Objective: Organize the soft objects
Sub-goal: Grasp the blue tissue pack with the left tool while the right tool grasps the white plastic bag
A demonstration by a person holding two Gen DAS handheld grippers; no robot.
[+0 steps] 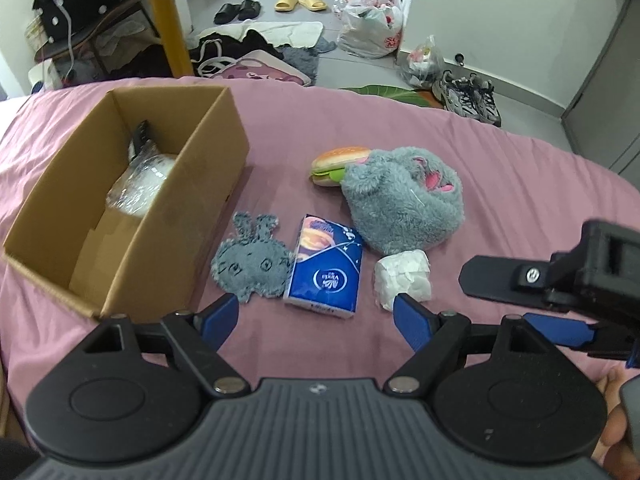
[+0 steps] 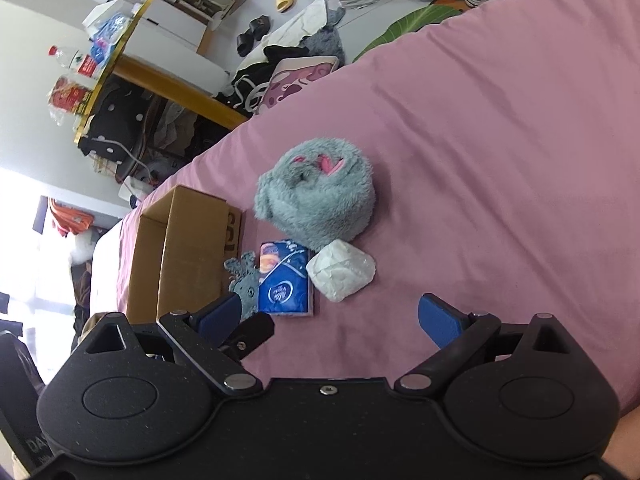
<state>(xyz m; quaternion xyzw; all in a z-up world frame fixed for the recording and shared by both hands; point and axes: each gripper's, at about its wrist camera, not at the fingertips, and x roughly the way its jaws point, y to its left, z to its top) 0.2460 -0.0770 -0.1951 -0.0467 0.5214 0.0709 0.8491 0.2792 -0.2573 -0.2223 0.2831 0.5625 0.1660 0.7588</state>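
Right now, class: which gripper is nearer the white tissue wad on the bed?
Left. The left gripper has one fingertip right beside the white tissue wad; the right gripper hangs open a little short of it.

A bed in a pink sheet (image 1: 460, 128) fills the foreground. Past its far edge lies a grey floor (image 1: 332, 68) strewn with black sandals (image 1: 237, 11), yellow slippers (image 1: 300, 2), plastic bags (image 1: 370, 20), sneakers (image 1: 472, 96) and a green leaf-shaped mat (image 1: 384, 91). White walls (image 1: 500, 12) enclose the room. A wooden desk (image 2: 172, 84) carries bottles (image 2: 74, 62), and bright daylight pours in at the right wrist view's left edge.
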